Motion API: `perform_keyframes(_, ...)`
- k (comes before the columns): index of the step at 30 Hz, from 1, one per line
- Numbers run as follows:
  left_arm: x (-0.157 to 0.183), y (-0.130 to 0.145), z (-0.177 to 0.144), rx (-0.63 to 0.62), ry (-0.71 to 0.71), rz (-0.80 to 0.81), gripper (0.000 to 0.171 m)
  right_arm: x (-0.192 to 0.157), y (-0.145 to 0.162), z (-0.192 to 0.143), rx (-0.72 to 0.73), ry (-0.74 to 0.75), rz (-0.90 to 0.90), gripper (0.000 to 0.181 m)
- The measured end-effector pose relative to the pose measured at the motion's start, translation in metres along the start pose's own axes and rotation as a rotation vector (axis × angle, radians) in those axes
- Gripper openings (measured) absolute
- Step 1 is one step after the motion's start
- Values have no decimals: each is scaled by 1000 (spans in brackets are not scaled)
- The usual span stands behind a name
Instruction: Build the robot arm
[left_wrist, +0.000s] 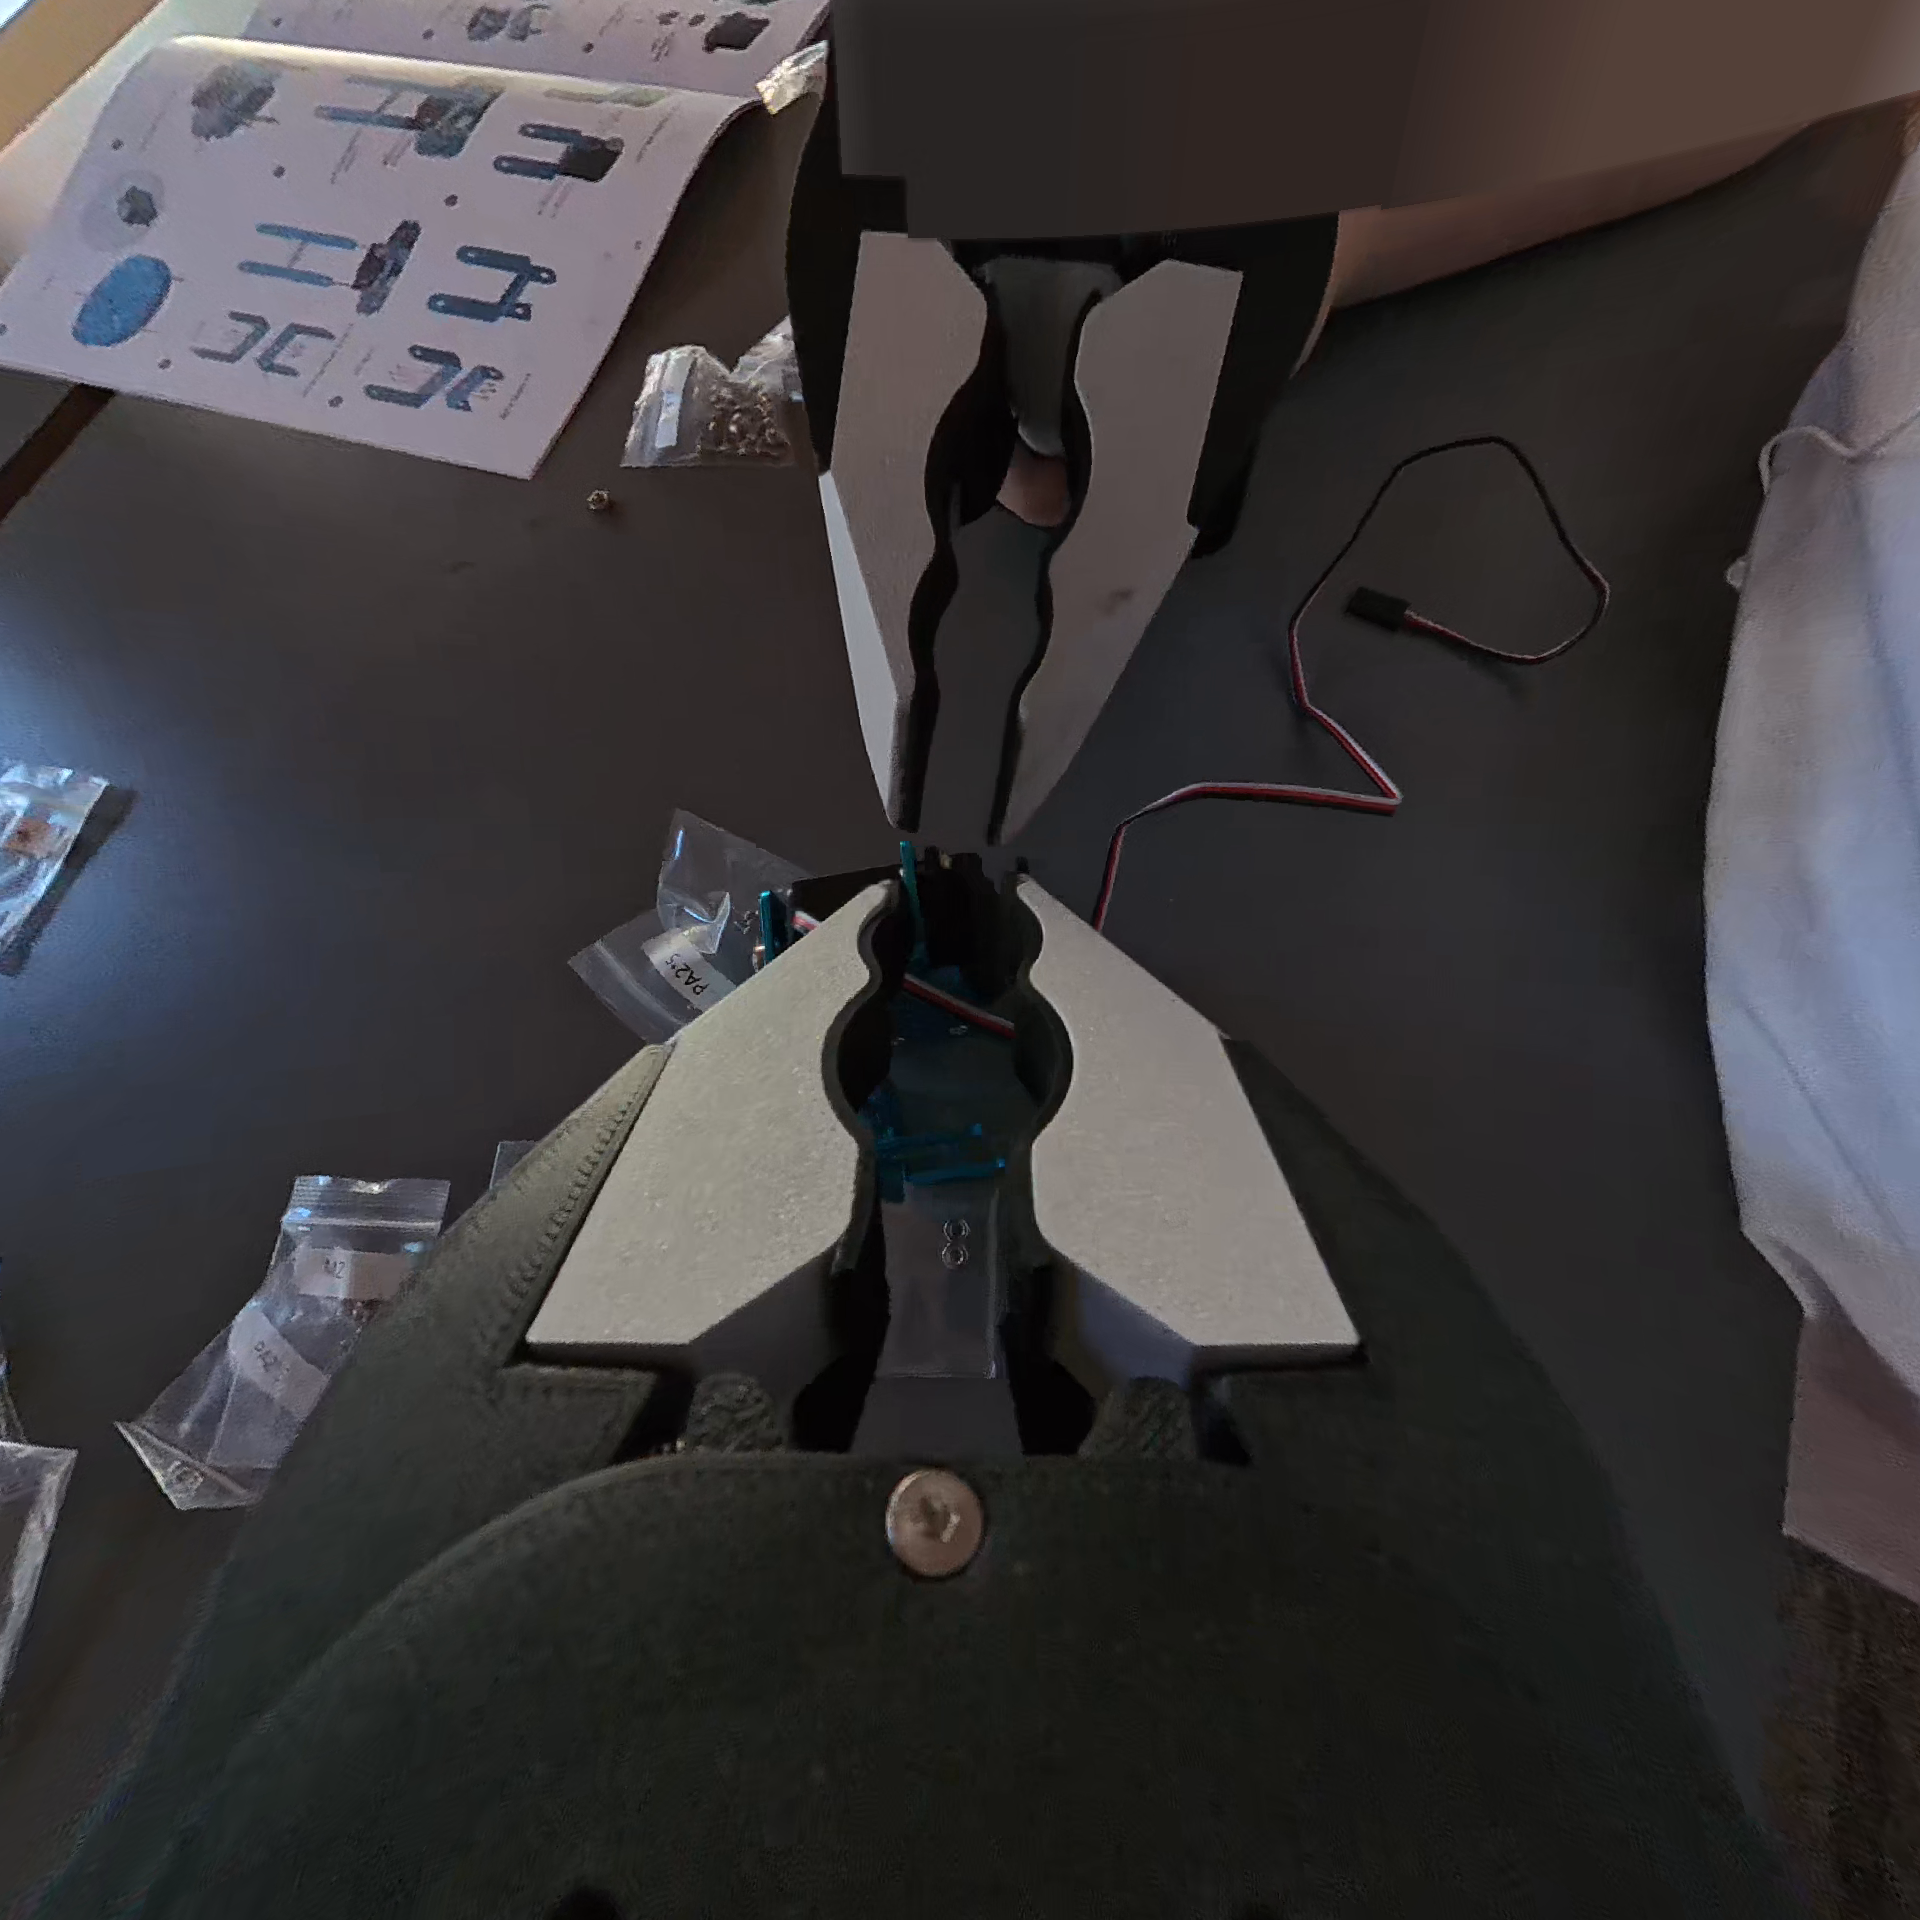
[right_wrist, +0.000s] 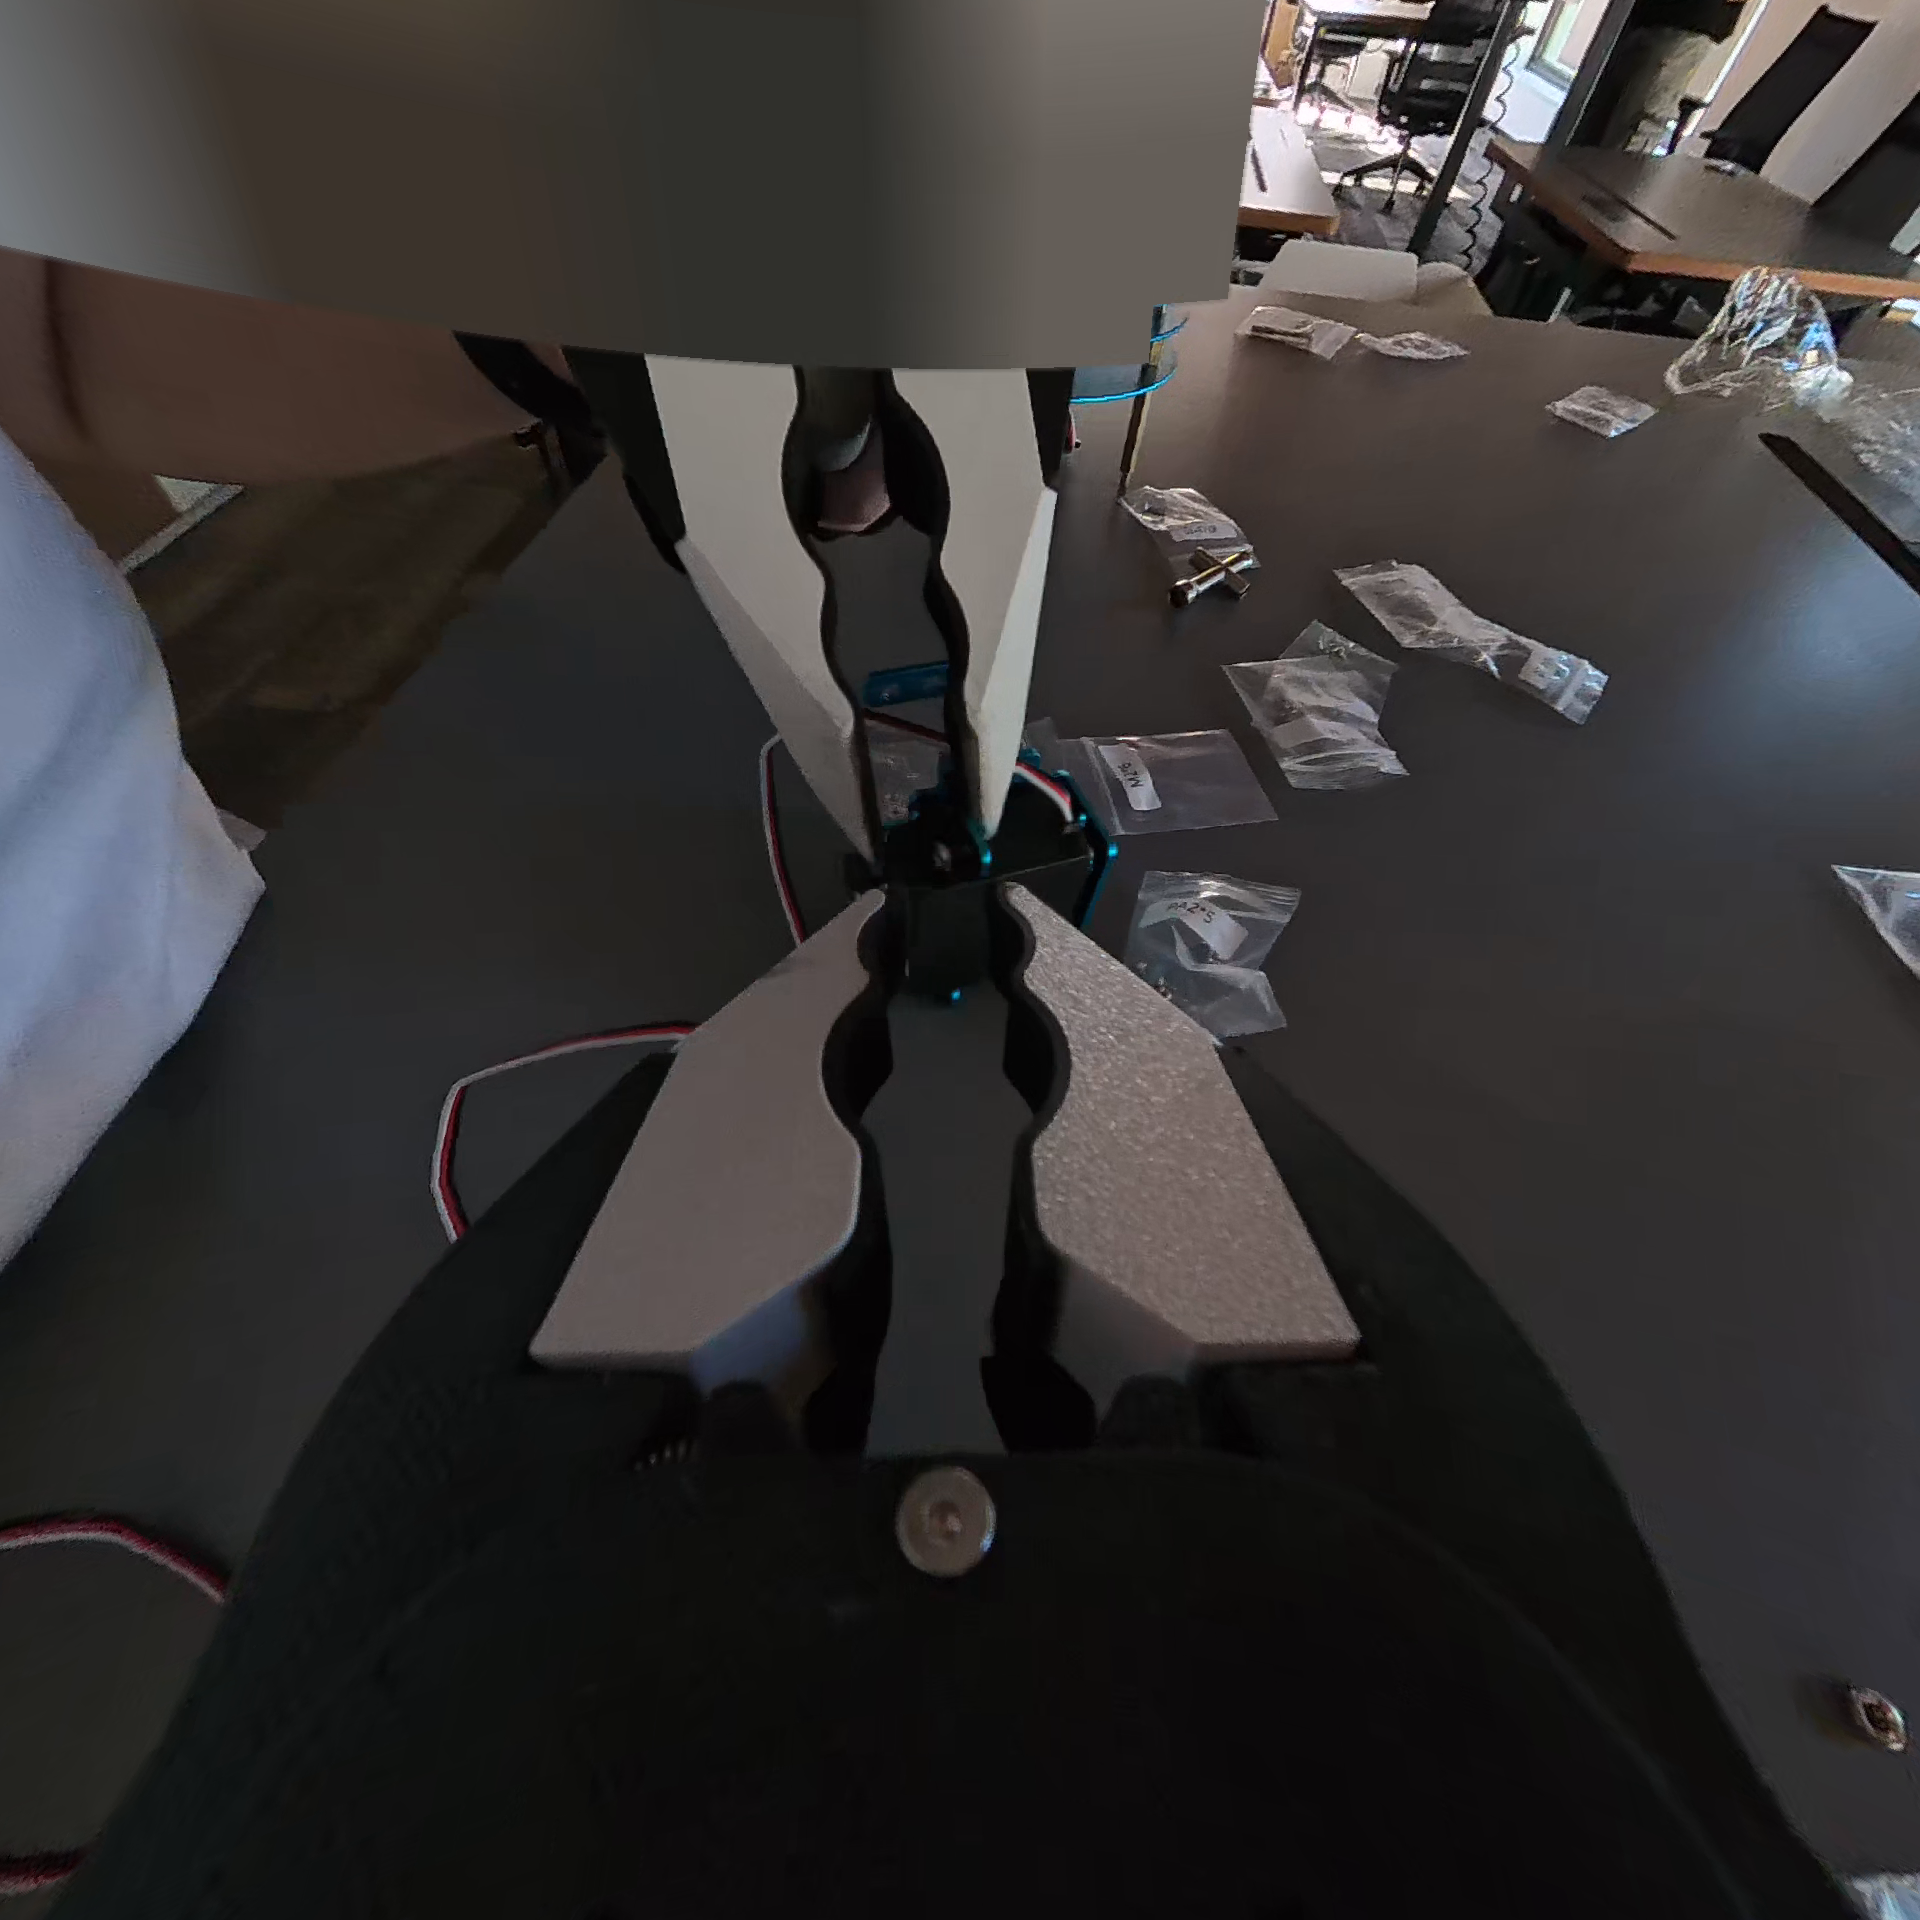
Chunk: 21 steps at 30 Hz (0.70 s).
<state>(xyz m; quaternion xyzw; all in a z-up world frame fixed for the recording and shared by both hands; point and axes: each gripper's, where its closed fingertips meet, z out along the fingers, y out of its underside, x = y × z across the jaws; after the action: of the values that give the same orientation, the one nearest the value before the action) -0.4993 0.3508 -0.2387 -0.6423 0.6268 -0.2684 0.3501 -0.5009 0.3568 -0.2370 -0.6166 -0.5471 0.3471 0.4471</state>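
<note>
A black servo (right_wrist: 945, 940) sits in a blue metal bracket (right_wrist: 1096, 883) above the dark table (right_wrist: 1455, 1143). My right gripper (right_wrist: 943, 899) is shut on the servo body at its fingertips. My left gripper (left_wrist: 958, 891) faces it from the opposite side and is shut on the blue bracket (left_wrist: 935, 1132) and the servo (left_wrist: 961, 914) set in it. In the left wrist view the right gripper (left_wrist: 953, 828) comes down from the top, tips at the servo. In the right wrist view the left gripper (right_wrist: 925, 831) comes from the top. The servo's red, white and black cable (left_wrist: 1340, 727) trails over the table.
An open instruction sheet (left_wrist: 343, 239) lies at the far left. Several small clear bags of hardware (right_wrist: 1174, 779) (left_wrist: 301, 1309) are scattered around the grippers. A small metal cross wrench (right_wrist: 1210, 577) and a loose nut (left_wrist: 600, 502) lie on the table. White cloth (left_wrist: 1818, 831) borders one side. My two grippers' fingertips are within a few centimetres of each other.
</note>
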Motion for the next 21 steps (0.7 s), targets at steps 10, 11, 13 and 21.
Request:
perform_keyframes(10, -13, 1, -8, -38, -143, -48, 19, 3, 1, 9, -21, -92, 39, 10)
perform_keyframes(11, -12, 2, -8, -46, -143, -59, 21, 1, 0, 9, -18, -114, 64, 9)
perform_keyframes(13, -12, 3, -8, -63, -151, -81, 22, -2, 0, 11, -17, -116, 72, 8)
perform_keyframes(21, -7, 7, -6, -65, -184, -59, 17, -16, 5, 19, -61, -96, -35, 0)
